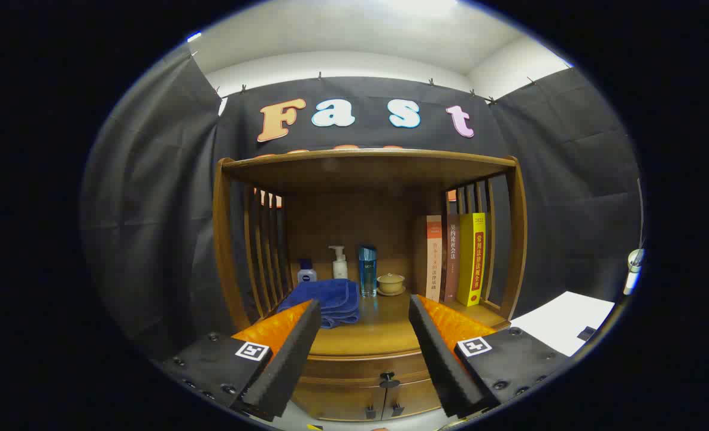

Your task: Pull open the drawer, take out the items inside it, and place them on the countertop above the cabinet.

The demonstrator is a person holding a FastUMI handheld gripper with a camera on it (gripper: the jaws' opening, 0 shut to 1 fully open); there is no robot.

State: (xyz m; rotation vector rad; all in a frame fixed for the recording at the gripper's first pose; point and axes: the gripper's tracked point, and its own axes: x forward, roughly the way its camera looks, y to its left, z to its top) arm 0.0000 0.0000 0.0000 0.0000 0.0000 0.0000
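The claw (pixel 364 311) hangs released, its two fingers spread wide with nothing between them, held in front of a wooden cabinet (pixel 223 239). Seen through the gap between the fingers, the drawer (pixel 363 365) sits closed under the front edge of the tabletop (pixel 378 332), its small dark knob (pixel 388 379) low and just right of centre between the fingers. Below it, two lower doors (pixel 360 401) meet at a middle seam.

On the tabletop, a folded blue towel (pixel 327 302) lies at the left front, just beyond the left finger. Behind it stand a small blue-capped bottle (pixel 306 272), a white pump bottle (pixel 338 262) and a blue glass bottle (pixel 367 270), then a lidded cup on a saucer (pixel 390 283). Upright books (pixel 456 260) lean against the right slatted side. The middle and right front strip of the tabletop lies bare, bounded by slatted sides and a shelf roof (pixel 366 158) overhead.
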